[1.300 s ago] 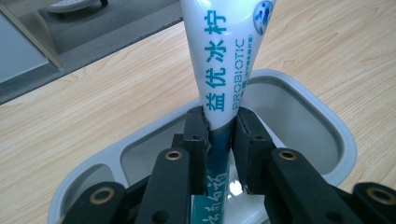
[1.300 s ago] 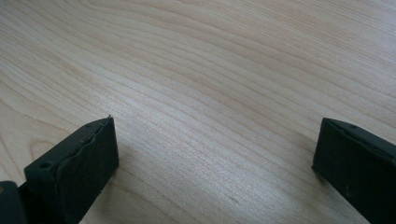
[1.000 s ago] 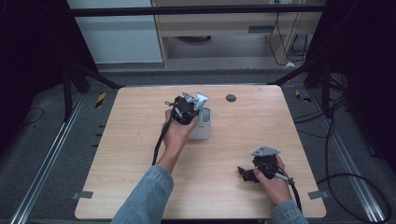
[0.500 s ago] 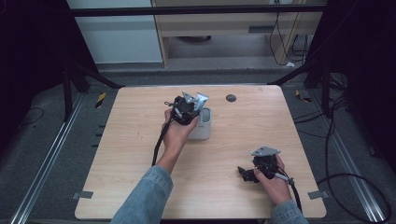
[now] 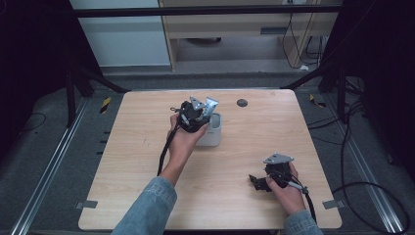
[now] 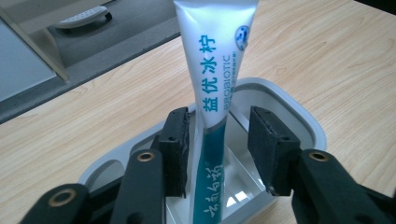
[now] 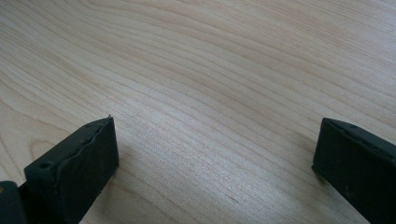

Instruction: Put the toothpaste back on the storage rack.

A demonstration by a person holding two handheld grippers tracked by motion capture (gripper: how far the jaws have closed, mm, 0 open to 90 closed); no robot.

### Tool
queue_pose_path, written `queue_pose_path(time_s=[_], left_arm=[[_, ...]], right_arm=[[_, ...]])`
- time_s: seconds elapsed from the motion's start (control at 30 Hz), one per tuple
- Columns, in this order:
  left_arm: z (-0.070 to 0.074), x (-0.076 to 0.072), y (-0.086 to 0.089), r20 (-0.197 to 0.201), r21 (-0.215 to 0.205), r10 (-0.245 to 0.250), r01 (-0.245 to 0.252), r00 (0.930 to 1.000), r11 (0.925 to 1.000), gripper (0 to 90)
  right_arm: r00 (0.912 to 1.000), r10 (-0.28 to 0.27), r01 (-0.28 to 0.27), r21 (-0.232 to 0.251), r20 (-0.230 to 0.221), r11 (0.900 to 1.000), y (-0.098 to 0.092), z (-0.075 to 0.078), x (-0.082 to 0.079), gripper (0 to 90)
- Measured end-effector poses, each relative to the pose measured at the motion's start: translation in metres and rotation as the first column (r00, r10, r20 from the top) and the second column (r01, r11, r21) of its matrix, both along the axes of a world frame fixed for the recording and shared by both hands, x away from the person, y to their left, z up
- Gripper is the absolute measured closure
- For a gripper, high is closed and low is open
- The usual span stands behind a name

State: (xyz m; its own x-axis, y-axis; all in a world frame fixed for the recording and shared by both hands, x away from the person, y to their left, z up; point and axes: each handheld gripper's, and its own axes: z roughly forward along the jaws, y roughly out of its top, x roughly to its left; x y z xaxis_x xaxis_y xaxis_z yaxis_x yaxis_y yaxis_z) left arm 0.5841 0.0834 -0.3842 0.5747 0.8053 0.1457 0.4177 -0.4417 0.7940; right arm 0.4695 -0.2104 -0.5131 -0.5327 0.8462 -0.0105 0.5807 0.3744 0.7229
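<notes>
Pale wooden table [image 5: 254, 142], perhaps grey-carpeted floor [image 5: 44, 147].

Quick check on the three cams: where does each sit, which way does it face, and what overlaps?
High view: above the person's side, looking forward and down on the table; both forearms, left tool, right tool.
Left gripper view: rides the left tool, facing the toothpaste tube standing in the white holder; jaws just opened, pads off the tube.
Right gripper view: rides the right tool, facing bare tabletop, jaws wide.
Shared: tube and holder, in the high and left gripper views.
</notes>
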Motion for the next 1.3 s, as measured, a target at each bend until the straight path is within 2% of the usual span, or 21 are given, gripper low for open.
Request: queue_pose_path(time_s=[0.3,0.47,0.63,0.7,0.77,0.83,0.97,1.03,1.17,1.3], left_arm=[[0.005,-0.009,0.004,0.010,0.003,-0.015,0.015,0.9998,0.9999,44.5],[0.010,-0.013,0.007,0.016,-0.011,-0.028,0.028,0.9995,0.9995,38.1],[0.013,-0.016,0.011,0.005,-0.023,-0.039,0.039,0.9992,0.9990,31.5],[0.014,-0.017,0.012,0.005,-0.026,-0.033,0.033,0.9994,0.9991,26.5],[0.015,-0.019,0.014,-0.003,-0.024,-0.039,0.038,0.9993,0.9990,22.3],[0.017,-0.022,0.016,-0.027,-0.046,-0.045,0.044,0.9986,0.9980,16.6],[0.019,-0.027,0.021,-0.050,-0.041,-0.057,0.055,0.9971,0.9976,10.9],[0.019,-0.031,0.025,-0.059,-0.053,-0.062,0.059,0.9963,0.9968,9.3],[0.018,-0.038,0.035,-0.080,-0.051,-0.068,0.064,0.9945,0.9967,7.2],[0.019,-0.046,0.048,-0.082,-0.056,-0.072,0.068,0.9940,0.9961,6.0]], right_arm=[[1.0000,0.000,0.000,0.000,0.000,1.000,0.000,0.000,0.000,0.4],[1.0000,0.000,0.000,0.000,0.000,1.000,0.000,0.000,0.000,0.4],[1.0000,0.000,0.000,0.000,0.000,1.000,0.000,0.000,0.000,0.4],[1.0000,0.000,0.000,0.000,0.000,1.000,0.000,0.000,0.000,0.4],[1.0000,0.000,0.000,0.000,0.000,1.000,0.000,0.000,0.000,0.3],[1.0000,0.000,0.000,0.000,0.000,1.000,0.000,0.000,0.000,0.4],[1.0000,0.000,0.000,0.000,-0.001,1.000,0.000,0.000,0.000,0.4],[1.0000,0.000,0.000,0.000,0.000,1.000,0.000,0.000,0.000,0.4],[1.0000,0.000,0.000,0.000,0.000,1.000,0.000,0.000,0.000,0.4],[1.0000,0.000,0.000,0.000,0.000,1.000,0.000,0.000,0.000,0.4]])
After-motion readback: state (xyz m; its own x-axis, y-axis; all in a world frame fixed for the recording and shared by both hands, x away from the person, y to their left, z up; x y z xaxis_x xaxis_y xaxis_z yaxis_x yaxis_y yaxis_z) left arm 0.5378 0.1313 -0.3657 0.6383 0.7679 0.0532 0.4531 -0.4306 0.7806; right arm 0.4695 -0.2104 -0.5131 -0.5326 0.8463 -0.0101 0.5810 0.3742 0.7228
